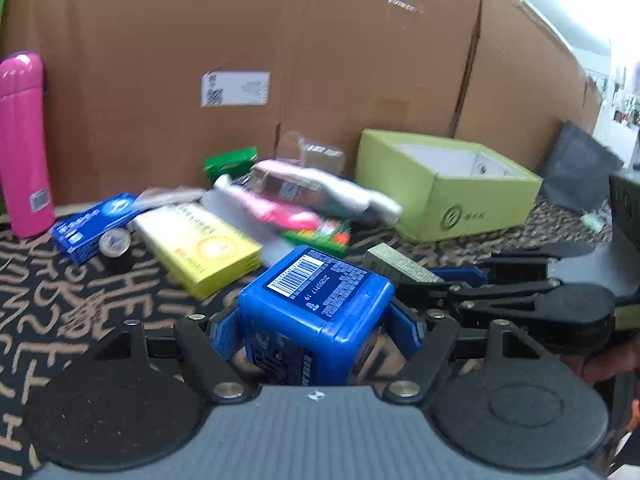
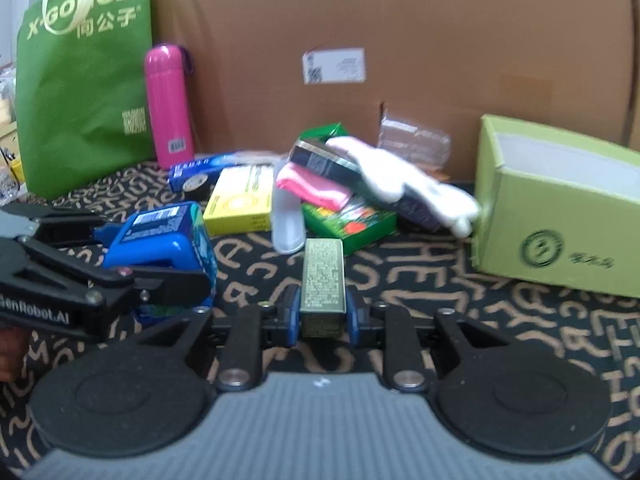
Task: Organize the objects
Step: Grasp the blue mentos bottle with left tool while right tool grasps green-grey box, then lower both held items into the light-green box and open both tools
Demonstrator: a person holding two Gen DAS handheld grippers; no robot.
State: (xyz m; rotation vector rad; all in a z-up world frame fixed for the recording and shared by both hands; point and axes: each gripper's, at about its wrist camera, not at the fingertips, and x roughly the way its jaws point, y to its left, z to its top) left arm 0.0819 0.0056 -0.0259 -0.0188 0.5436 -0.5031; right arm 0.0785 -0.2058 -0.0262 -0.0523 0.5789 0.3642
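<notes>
Your left gripper (image 1: 316, 320) clasps the blue tub (image 1: 316, 304); your right gripper (image 2: 322, 312) clasps the gold box (image 2: 323, 280); green box (image 2: 560, 208) far right.

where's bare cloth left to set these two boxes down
Free: the patterned cloth in front of the lime green open box and right of the small gold box. Also the strip before the yellow box, toward the pink bottle. Crowded: the heap against the cardboard wall.
</notes>
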